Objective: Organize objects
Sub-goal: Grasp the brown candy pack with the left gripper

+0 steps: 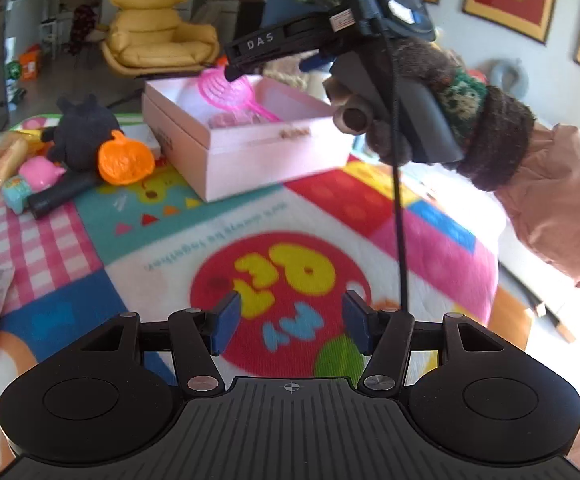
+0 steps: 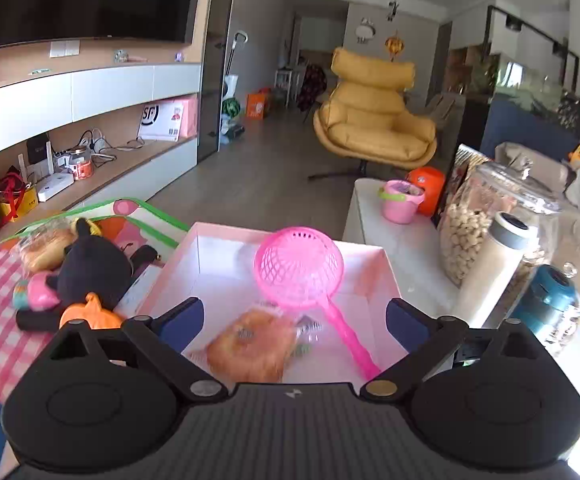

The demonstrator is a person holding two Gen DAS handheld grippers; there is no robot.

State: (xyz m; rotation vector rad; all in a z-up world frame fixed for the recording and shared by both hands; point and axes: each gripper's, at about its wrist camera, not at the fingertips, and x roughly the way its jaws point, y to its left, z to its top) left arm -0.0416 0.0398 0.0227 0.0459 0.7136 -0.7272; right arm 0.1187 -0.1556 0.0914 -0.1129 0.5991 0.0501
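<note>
1. We see our right tongs (image 2: 293,322) spread wide and empty above the pink box (image 2: 373,258), where a wrapped bun (image 2: 252,346) and a pink strainer (image 2: 299,268) lie. We judge that lowering them could clip the strainer's handle or the box wall.
2. Our left tongs (image 1: 290,326) hover half open with nothing between them over the play mat (image 1: 162,256), well apart from the toys.
3. The black plush (image 1: 80,134), orange pumpkin (image 1: 124,160) and another bun (image 1: 2,162) sit piled beside the box; grabbing 1 could drag its neighbours.
4. The right hand's cable (image 1: 399,216) hangs near our left tongs and could snag.
</note>
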